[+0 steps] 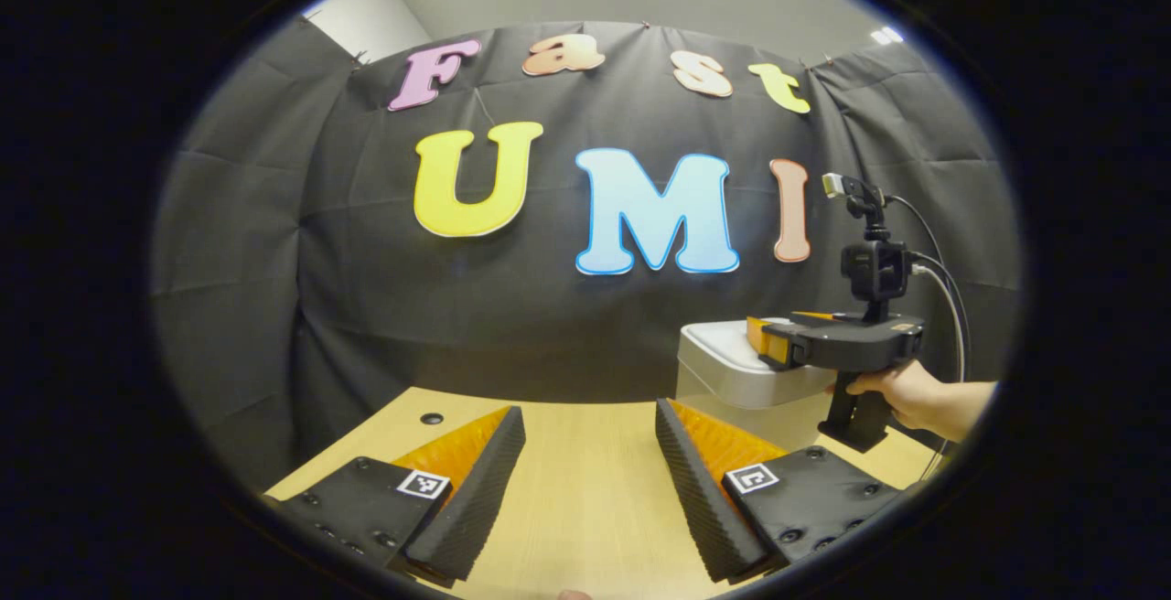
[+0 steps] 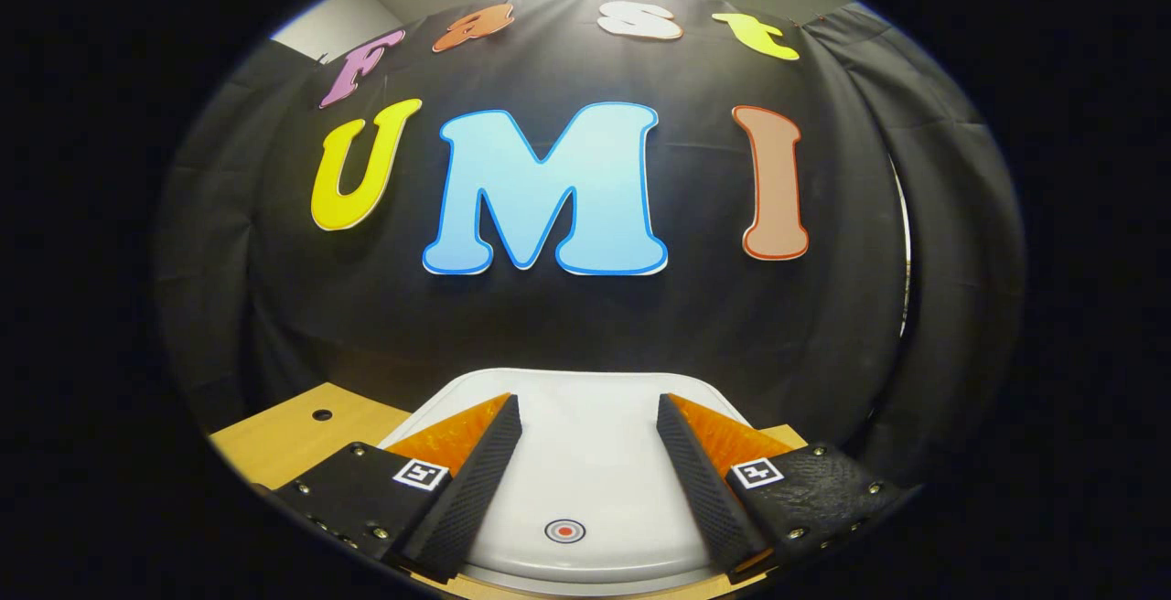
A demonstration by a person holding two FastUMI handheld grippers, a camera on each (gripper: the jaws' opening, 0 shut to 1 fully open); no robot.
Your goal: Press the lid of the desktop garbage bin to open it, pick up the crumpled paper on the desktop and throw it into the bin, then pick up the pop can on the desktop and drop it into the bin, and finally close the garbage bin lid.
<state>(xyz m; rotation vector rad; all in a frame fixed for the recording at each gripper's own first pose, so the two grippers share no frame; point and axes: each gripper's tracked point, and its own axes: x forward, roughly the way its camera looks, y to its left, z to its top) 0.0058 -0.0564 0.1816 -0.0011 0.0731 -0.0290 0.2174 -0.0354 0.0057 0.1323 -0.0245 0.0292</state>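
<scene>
1. My right claw (image 2: 590, 417) is released, its two fingers spread wide with nothing between them, poised over the white lid (image 2: 585, 463) of the desktop garbage bin.
2. The lid lies flat and closed under that claw; a small round target mark (image 2: 564, 531) sits near its front edge, between my fingers and closer to me than the fingertips. Whether the fingers touch the lid I cannot tell.
3. My left claw (image 1: 590, 426) is also released, fingers well apart, empty, over bare wooden worktop (image 1: 585, 490).
4. From the left gripper view, the garbage bin (image 1: 732, 380) stands to the right on the worktop, with my right claw (image 1: 764, 344) reaching in over its top and a hand (image 1: 901, 394) gripping the handle behind it.
5. A small dark hole (image 1: 431, 418) in the worktop lies ahead-left of my left claw.
6. The black cloth wall (image 1: 512, 316) rises just behind the worktop's far edge and behind the bin, closing off the room beyond; the worktop stretch between my left fingers is open.
</scene>
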